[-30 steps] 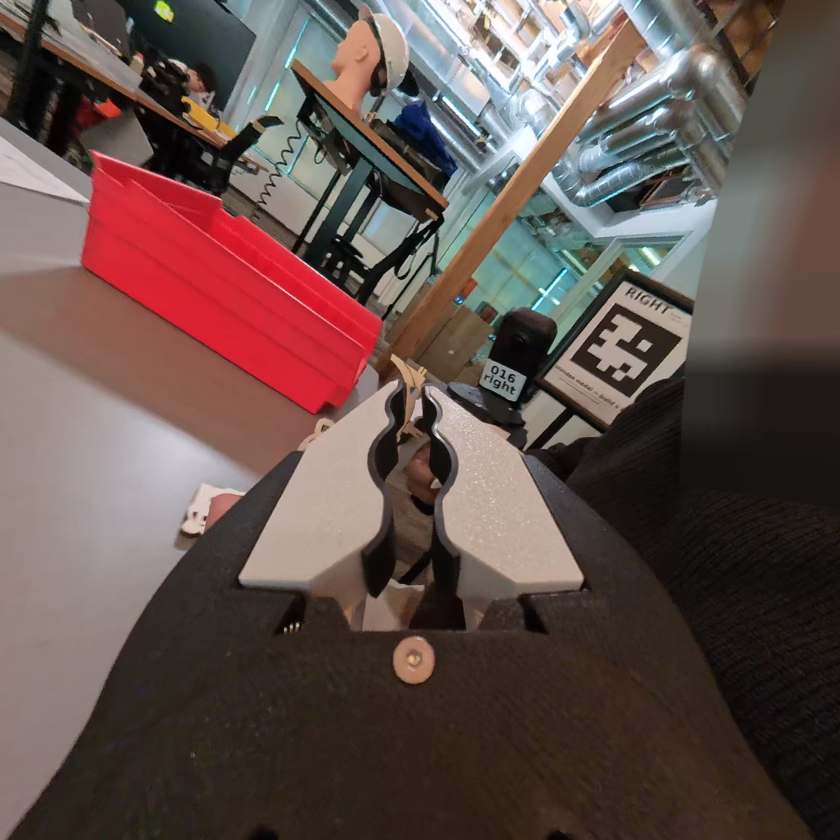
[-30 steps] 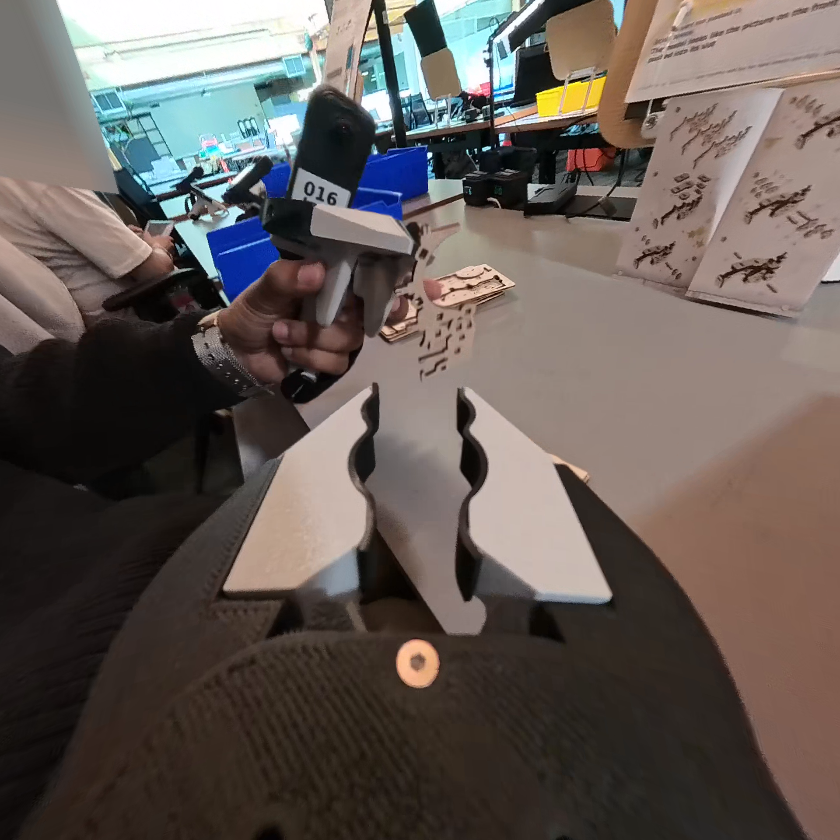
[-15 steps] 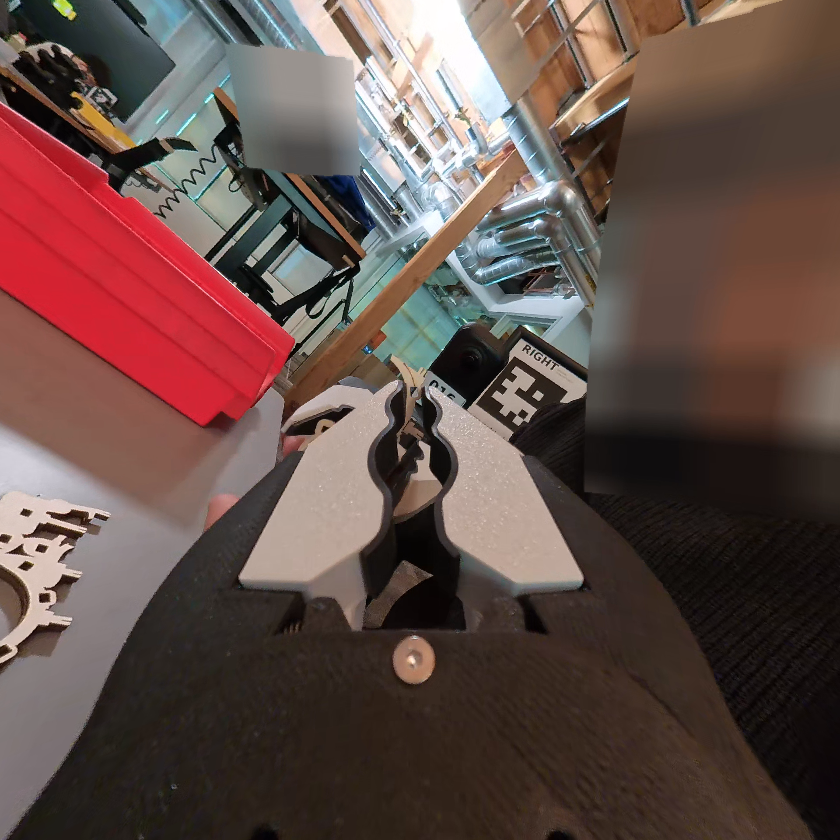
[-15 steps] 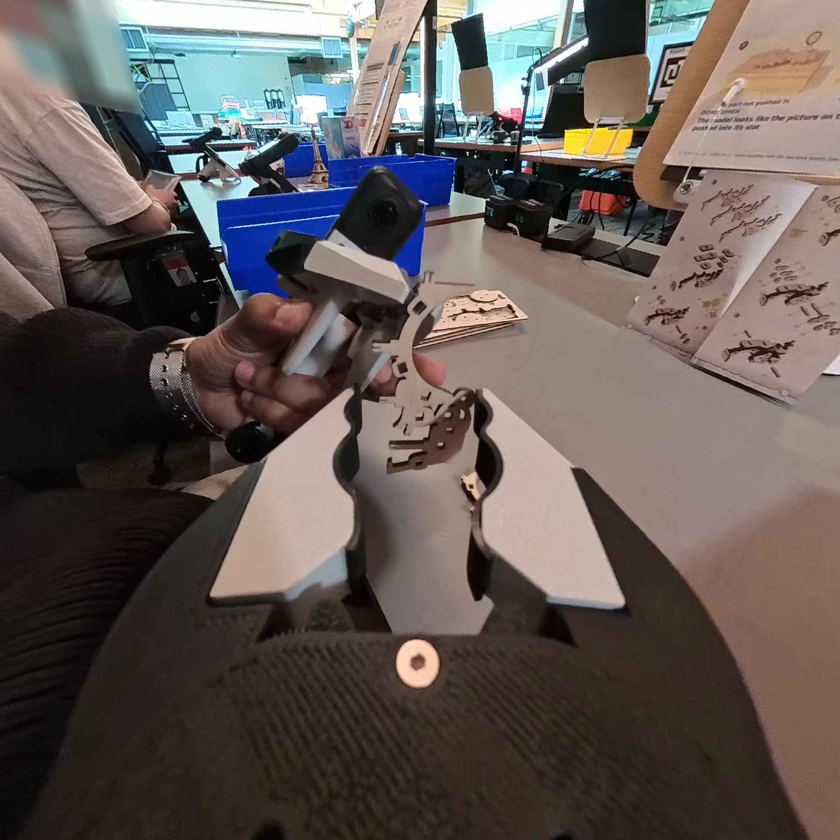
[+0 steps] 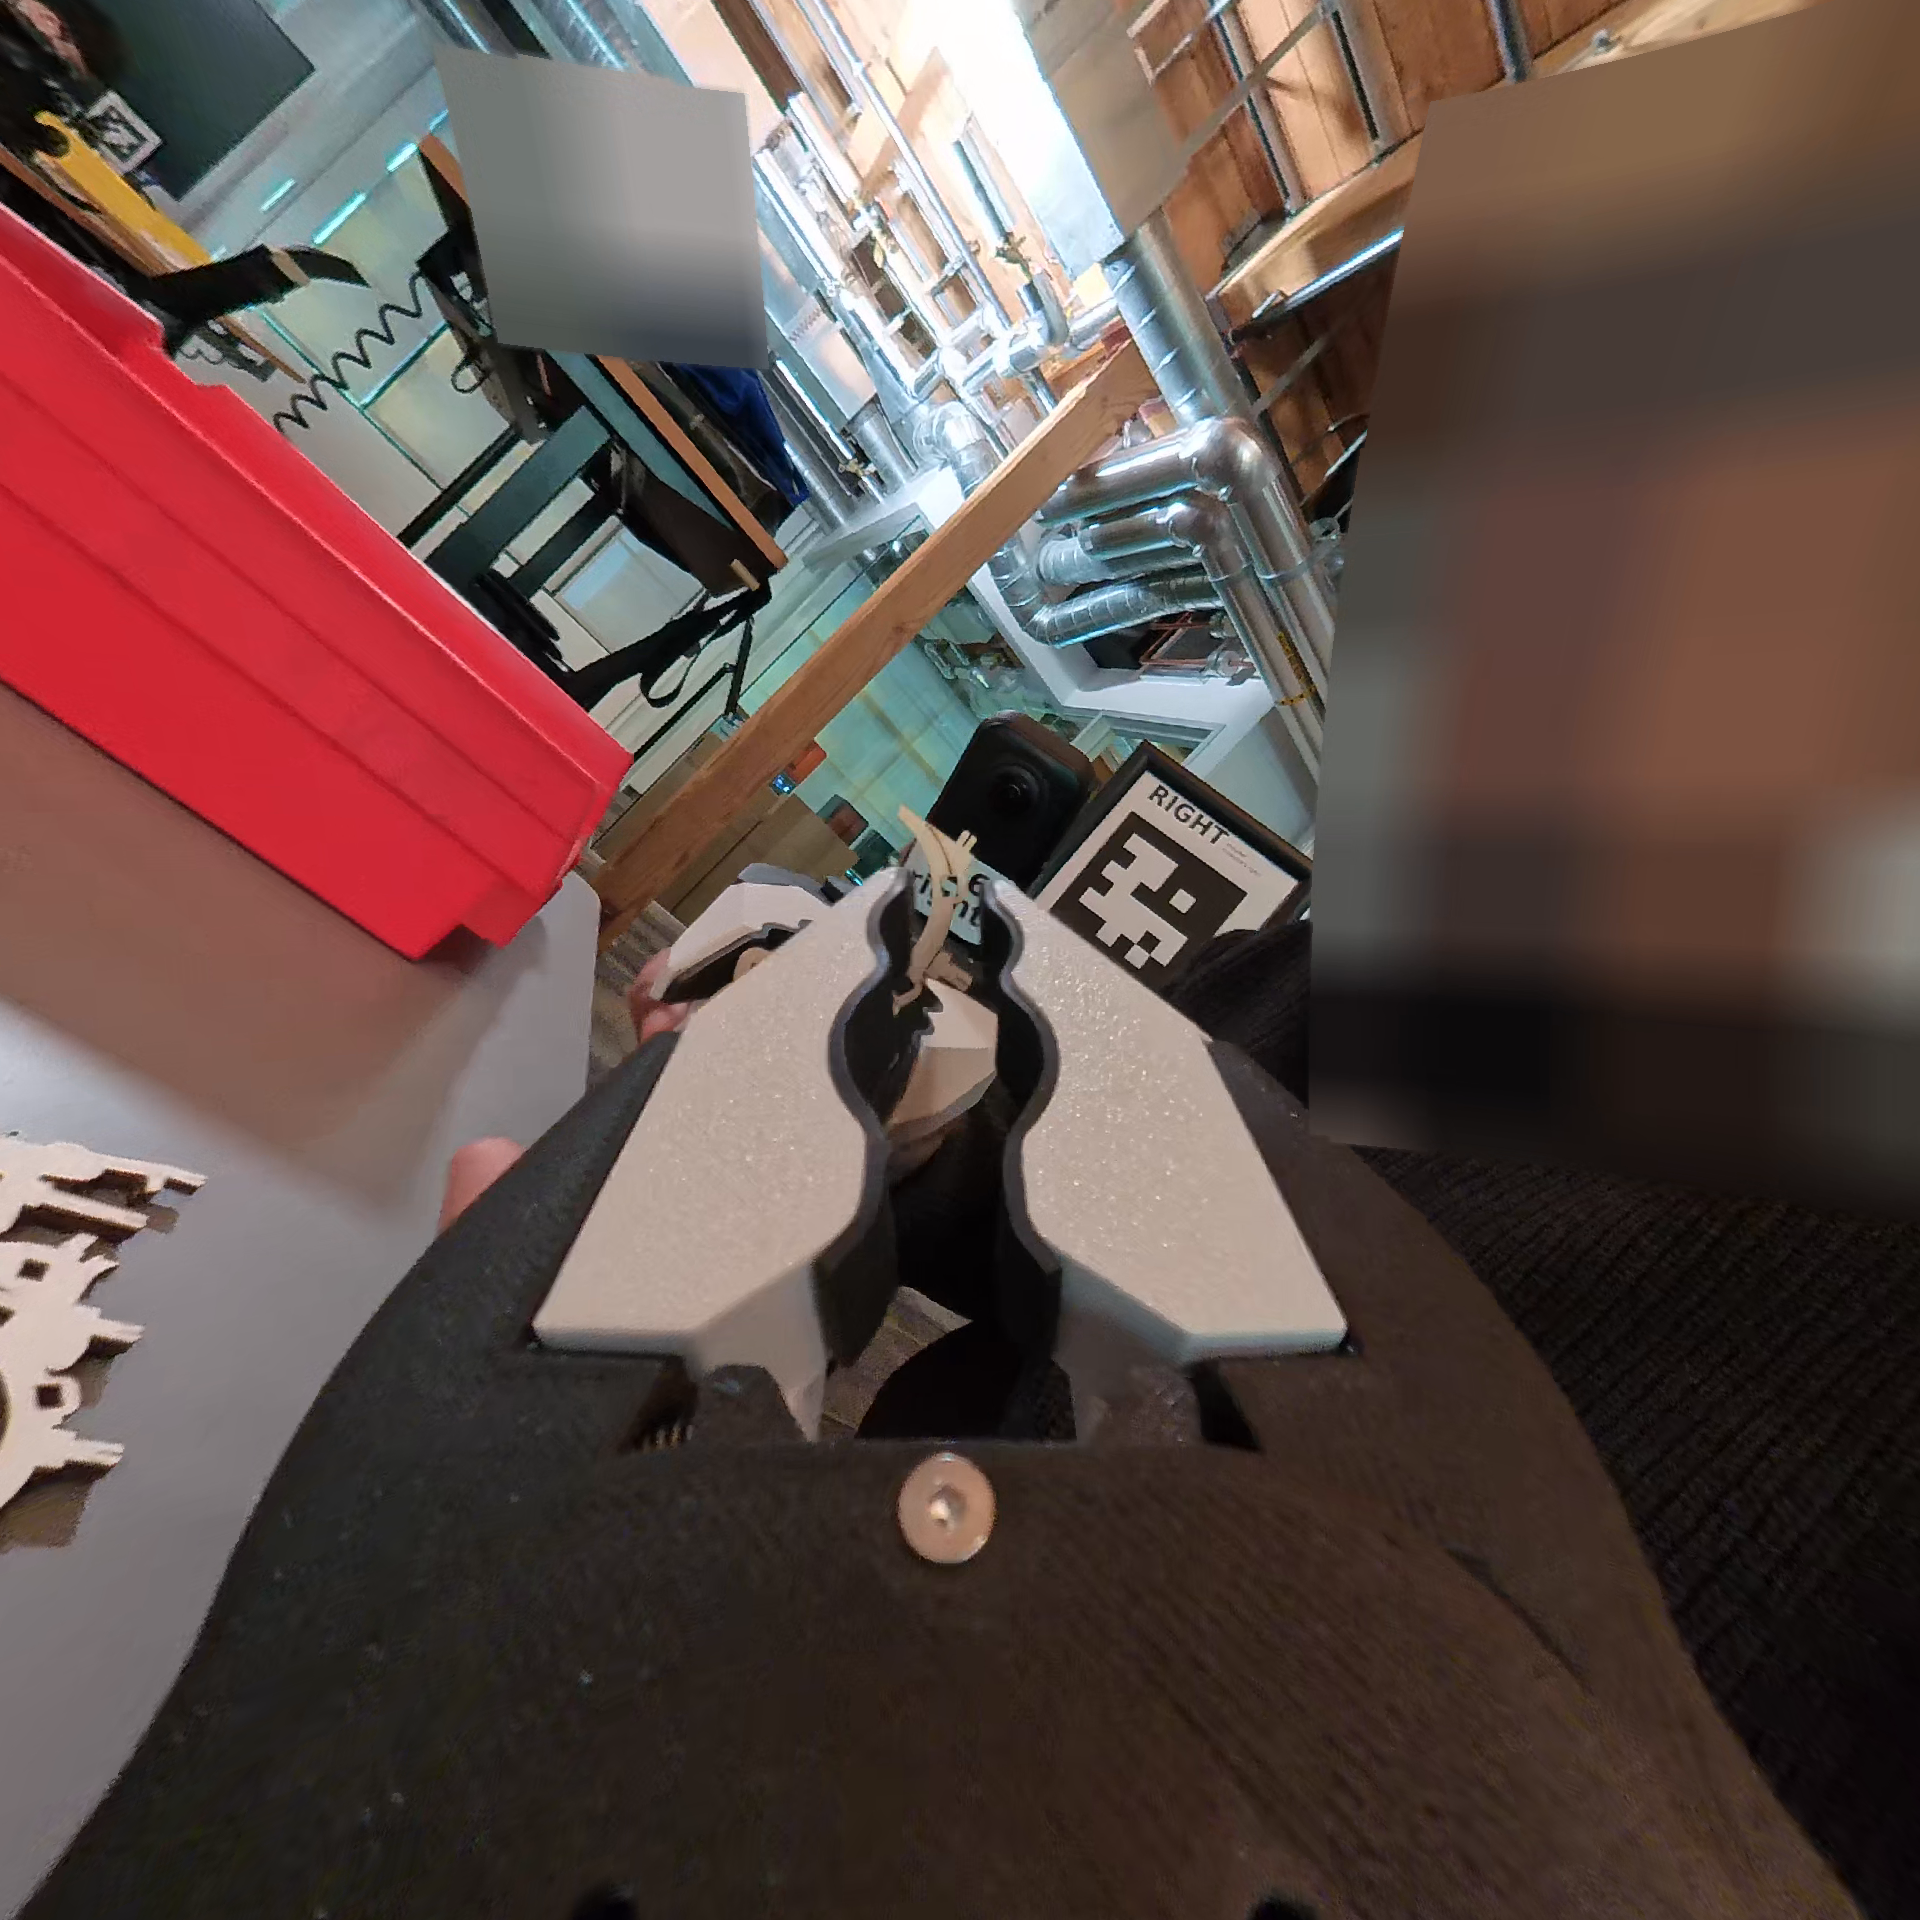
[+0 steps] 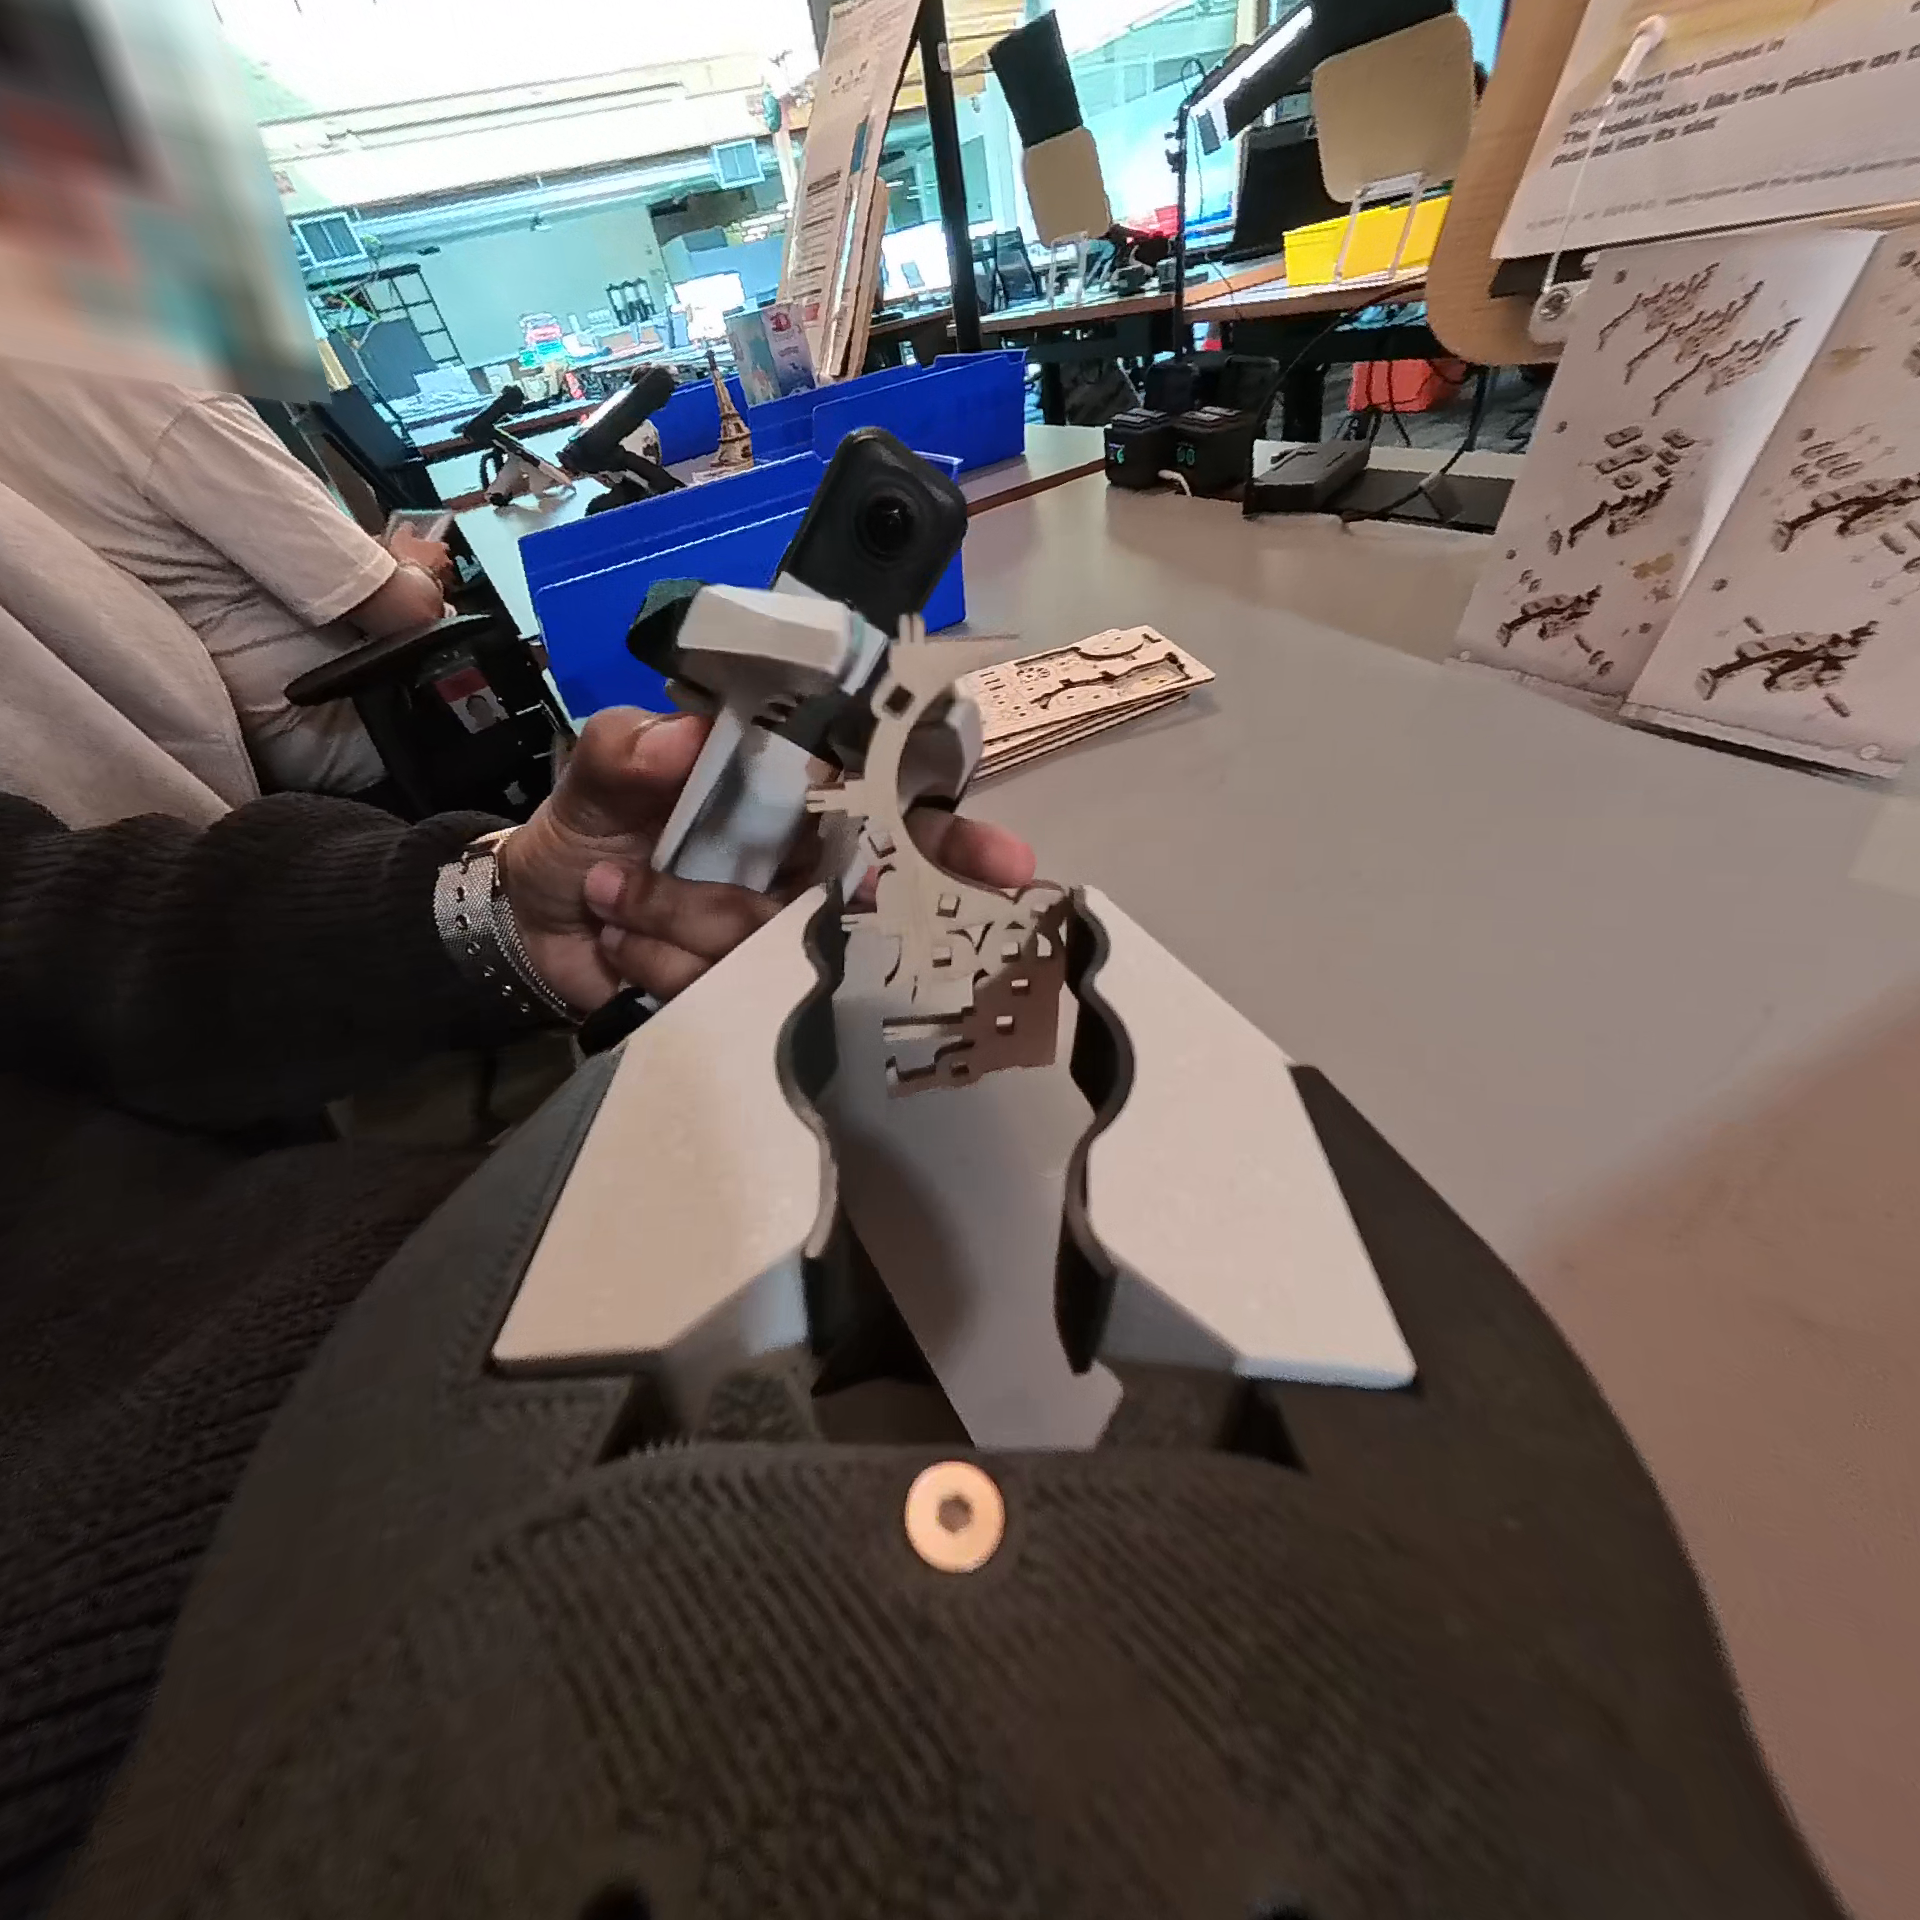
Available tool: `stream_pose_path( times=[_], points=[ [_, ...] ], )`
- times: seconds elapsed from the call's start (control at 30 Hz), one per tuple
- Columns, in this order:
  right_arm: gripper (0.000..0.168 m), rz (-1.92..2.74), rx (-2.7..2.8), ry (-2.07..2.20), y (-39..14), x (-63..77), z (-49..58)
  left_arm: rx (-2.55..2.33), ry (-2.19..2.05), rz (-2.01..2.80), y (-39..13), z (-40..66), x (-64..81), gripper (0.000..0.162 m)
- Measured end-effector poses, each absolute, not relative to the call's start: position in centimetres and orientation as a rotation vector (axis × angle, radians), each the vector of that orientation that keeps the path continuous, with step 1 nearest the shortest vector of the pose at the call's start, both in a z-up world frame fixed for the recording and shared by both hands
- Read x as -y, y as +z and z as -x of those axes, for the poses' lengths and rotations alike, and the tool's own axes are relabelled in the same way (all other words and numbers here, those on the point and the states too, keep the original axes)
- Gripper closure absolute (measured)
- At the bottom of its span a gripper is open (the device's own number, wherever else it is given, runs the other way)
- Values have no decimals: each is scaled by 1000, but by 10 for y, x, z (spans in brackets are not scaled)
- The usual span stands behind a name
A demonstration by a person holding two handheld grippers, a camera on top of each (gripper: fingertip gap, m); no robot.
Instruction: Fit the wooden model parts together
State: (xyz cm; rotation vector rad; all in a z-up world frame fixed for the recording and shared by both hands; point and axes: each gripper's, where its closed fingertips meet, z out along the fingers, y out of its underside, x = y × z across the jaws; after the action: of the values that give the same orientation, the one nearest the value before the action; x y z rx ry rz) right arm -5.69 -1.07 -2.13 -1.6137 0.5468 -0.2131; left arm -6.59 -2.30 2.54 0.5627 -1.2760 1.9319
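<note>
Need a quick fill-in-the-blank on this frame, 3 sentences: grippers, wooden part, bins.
1. The left gripper is shut on a flat wooden part whose material is ____.
2. The right gripper, its fingers apart around that part, is ____.
3. In the left wrist view, the bin on the table is coloured ____.

Missing words: wood; open; red

My right tongs point(image 6: 940, 935) have matt grey plastic fingers with a fine grainy surface, on a rough black body with printed ridges. The wooden part point(image 6: 935, 935) between them is thin pale plywood with dark cut edges. The bench point(image 6: 1455, 935) is smooth matt grey. The red bin point(image 5: 260, 675) is glossy plastic. My sleeve point(image 6: 208, 935) is black knitted cloth.
</note>
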Motion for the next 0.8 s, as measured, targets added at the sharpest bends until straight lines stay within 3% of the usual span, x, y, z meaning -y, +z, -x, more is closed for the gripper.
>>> stream_pose_path(
  times=[0.13,0.27,0.53,0.7,0.8],
  points=[
    [127,1624,-584,-228,-24,21,51,1379,1920,-628,15,58,24,129],
    [127,1759,-578,-351,-39,30,43,1620,1870,-659,-2,60,29,122],
    [127,2194,-337,-940,-78,52,29,1982,1756,-788,-39,55,38,140],
    [127,2308,-246,-1062,-90,52,31,2087,1663,-858,-57,56,45,159],
    [126,2310,-247,-1054,-92,52,31,2134,1632,-892,-64,55,45,160]
  ],
)
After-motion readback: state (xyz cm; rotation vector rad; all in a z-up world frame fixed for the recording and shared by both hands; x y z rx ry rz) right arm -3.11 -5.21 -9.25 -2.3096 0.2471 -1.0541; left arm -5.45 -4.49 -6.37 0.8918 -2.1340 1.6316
